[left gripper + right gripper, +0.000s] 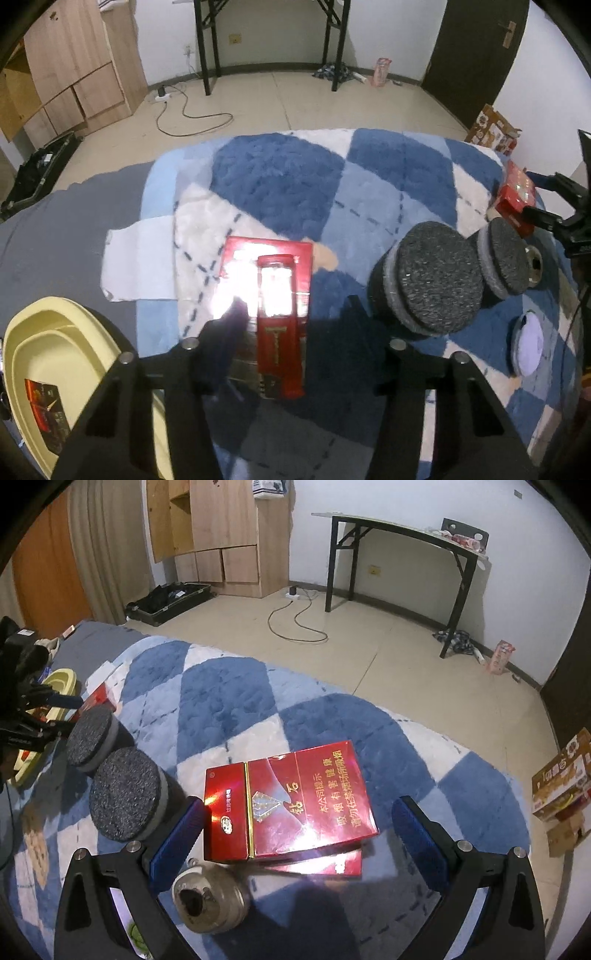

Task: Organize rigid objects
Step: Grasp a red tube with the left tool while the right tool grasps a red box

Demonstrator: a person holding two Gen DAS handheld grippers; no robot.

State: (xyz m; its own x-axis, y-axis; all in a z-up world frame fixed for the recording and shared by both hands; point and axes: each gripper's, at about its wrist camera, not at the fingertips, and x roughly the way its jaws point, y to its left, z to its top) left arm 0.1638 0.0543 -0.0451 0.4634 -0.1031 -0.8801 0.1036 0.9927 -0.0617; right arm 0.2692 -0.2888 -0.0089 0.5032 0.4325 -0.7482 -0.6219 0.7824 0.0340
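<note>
Fingers of the left gripper (291, 332) reach up from six o'clock in the left wrist view, and a narrow red box (280, 332) stands between them over a wider red pack (266, 266) lying on the blue-and-white checked blanket (288, 177); glare and shadow hide the pads, so I cannot tell whether they press on the box. A yellow tray (40, 350) with a dark red pack in it sits at eight o'clock. Two round grey-topped containers (436, 280) stand at three o'clock, with a lilac lid (530, 343) at four o'clock, and the right gripper shows at the right edge beside another red pack. In the right wrist view, the right gripper (295, 830) is spread wide, its blue pads (181, 834) either side of a red cigarette pack (291, 805) at centre; the left pad looks to touch the pack's corner and the right pad stands clear. That pack lies tilted on a second red pack. A round metal tin (210, 901) sits at seven o'clock, the grey-topped containers at nine.
</note>
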